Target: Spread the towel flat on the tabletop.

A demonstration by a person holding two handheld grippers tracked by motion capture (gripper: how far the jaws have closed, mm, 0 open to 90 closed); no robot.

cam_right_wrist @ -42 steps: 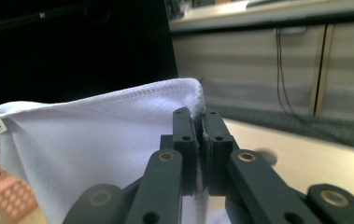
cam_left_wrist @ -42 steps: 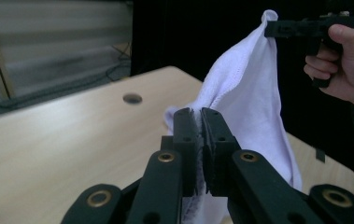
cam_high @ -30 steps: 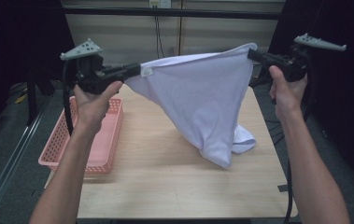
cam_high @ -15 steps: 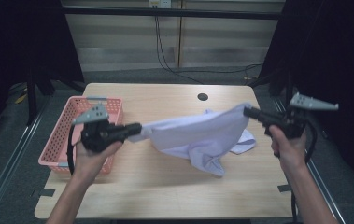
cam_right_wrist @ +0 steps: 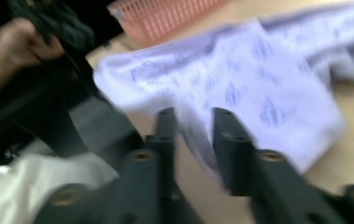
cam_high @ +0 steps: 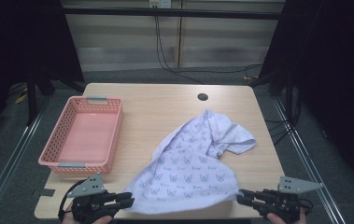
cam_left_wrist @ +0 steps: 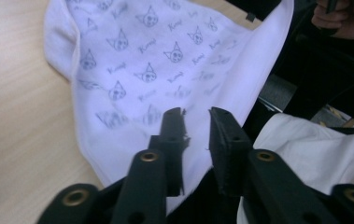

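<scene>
A white cloth with a small printed pattern lies spread on the wooden table, its near edge hanging over the front. My left gripper sits at the cloth's front left corner and my right gripper at its front right corner. Both pairs of jaws have just been opening. In the left gripper view the jaws stand apart over the cloth, with the pads off it. The right gripper view is blurred: the jaws are apart, with the cloth's edge loose between them.
A pink plastic basket, nothing in it, stands on the left of the table. A round cable hole is near the far edge. Dark floor and metal rails run along both sides of the table.
Both grippers came down and toward the front edge, bringing the cloth from stretched in the air to lying on the table. Their jaws, shut on the corners before, now stand apart.
</scene>
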